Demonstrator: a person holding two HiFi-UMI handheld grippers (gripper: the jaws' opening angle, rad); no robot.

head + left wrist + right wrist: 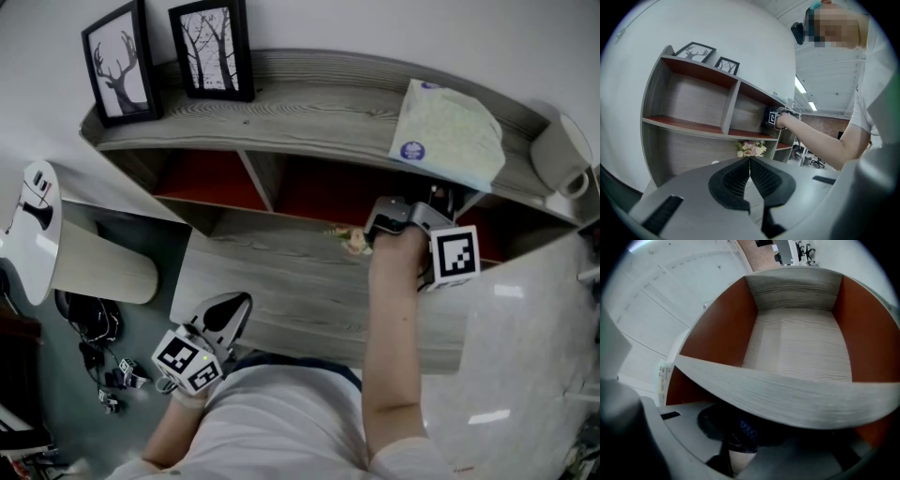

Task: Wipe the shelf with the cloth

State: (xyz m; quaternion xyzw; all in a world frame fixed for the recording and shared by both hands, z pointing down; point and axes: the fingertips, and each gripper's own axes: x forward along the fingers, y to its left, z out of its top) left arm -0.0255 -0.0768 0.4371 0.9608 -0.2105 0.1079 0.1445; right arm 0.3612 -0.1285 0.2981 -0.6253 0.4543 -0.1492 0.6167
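My right gripper [427, 208] reaches into the shelf unit [319, 98], just under its top board on the right. In the right gripper view its jaws [736, 441] are shut on a dark patterned cloth [746, 428], tucked below the front edge of a grey wood-grain board [787, 394]. Above that board is a compartment with red side walls [722, 329]. My left gripper [230, 314] hangs low at the front left, away from the shelf, shut with nothing in it [750, 164]. From the left gripper view I see the right gripper's marker cube [774, 118] at the upper right compartment.
Two framed pictures [120, 64] [213, 49] stand on the top board at the left. A pack of wipes [448, 136] and a paper roll [561, 155] lie at its right end. A small bunch of flowers [354, 242] sits on the lower board.
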